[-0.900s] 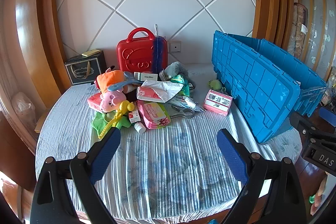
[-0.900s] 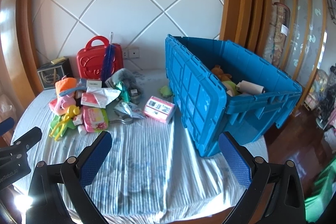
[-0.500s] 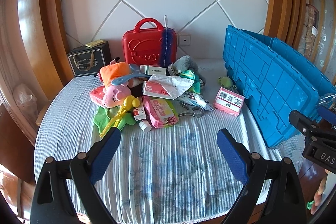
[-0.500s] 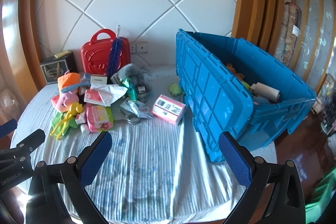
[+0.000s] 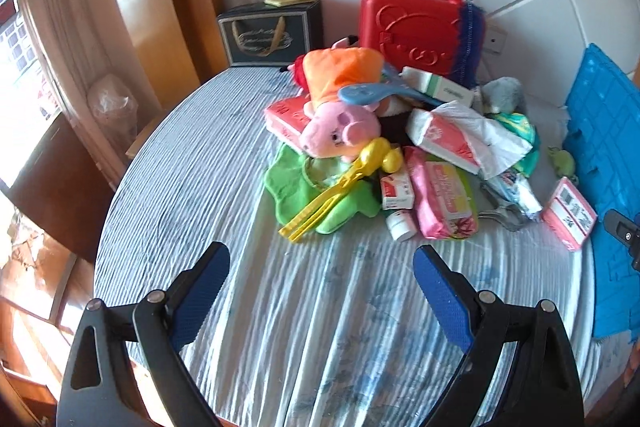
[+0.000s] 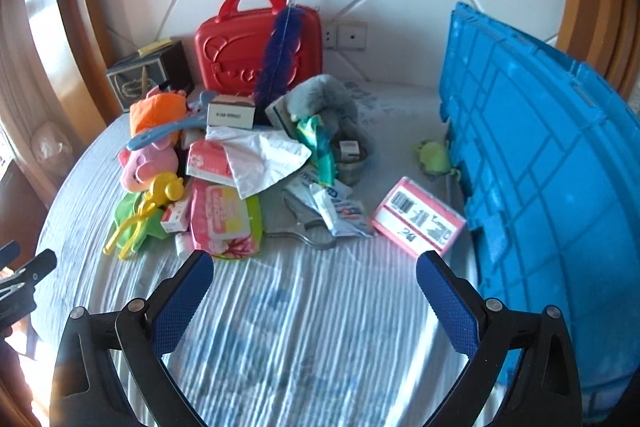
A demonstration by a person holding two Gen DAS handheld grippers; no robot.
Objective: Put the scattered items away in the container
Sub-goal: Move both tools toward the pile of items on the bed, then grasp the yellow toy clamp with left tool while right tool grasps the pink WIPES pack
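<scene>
I hold both tongs, left [image 5: 320,269] and right [image 6: 314,277], spread wide and empty above the striped worktop [image 6: 280,327]; the scattered pile [image 5: 384,147] lies left of the blue container [image 6: 552,163].

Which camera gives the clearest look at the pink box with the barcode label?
The right wrist view: the pink box lies whole near the middle, its barcode face up, beside the blue crate. The left wrist view shows it only squeezed at the right edge, label distorted.
</scene>
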